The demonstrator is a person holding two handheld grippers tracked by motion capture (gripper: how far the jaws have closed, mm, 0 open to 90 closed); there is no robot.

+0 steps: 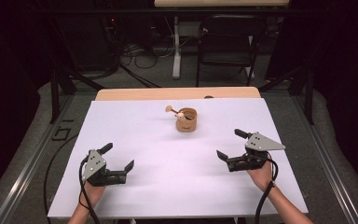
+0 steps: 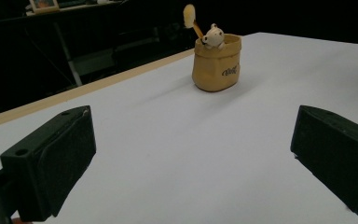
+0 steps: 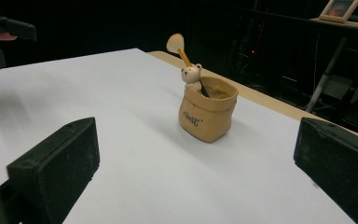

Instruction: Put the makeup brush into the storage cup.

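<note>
Your left gripper (image 1: 119, 157) sits near the tabletop's (image 1: 168, 186) near-left corner with its fingers (image 2: 51, 163) spread wide, holding nothing and touching nothing but air above the white surface. Your right gripper (image 1: 232, 143) is near the right edge, toward the near side, and its fingers (image 3: 58, 170) are just as widely parted, also empty. In both gripper views the black pads stand at the outer sides of the frame with bare white tabletop between them. The small tan pouch (image 1: 186, 120) stands upright toward the far edge, roughly midway between the left and right edges, well apart from both of your grippers. A little bear figure (image 3: 191, 75) peeks over its rim, and a wooden spoon (image 3: 179, 48) leans out of its mouth with its pale bowl raised above the bear. From the right gripper view, the pouch sits between your fingers' line of sight, slightly left of centre, with dark lettering on its front.
</note>
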